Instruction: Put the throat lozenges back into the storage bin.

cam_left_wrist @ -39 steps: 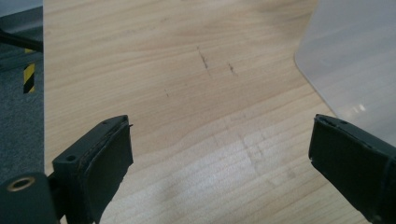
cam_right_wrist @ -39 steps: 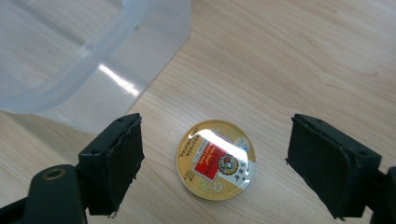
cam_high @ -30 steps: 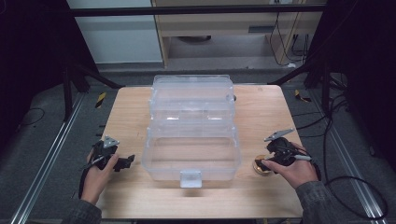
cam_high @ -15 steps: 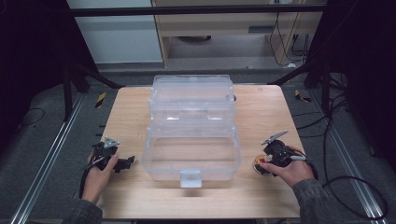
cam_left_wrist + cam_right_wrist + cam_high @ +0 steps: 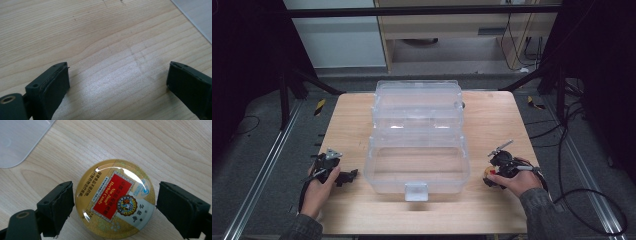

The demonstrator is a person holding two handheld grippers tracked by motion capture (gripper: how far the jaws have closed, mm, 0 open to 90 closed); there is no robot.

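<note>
Right hand-held gripper (image 5: 115, 207) astride candy tin (image 5: 115, 198) (lidded)

a glossy, metal-looking finish is seen on the round candy tin (image 5: 115, 197) at the centre of the right gripper view, with glare caught on its gold lid. pale matt wood grain is shown by the table (image 5: 100, 37). clear smooth plastic is seen in the storage box (image 5: 417, 150). matt black pads (image 5: 58, 207) are noted.

Looking down and forward from high over the desk (image 5: 362, 210). Riding close above the wood beside the clear box (image 5: 417, 150) at left; hovering closer over the candy tin (image 5: 115, 198) at right, box corner shared.
</note>
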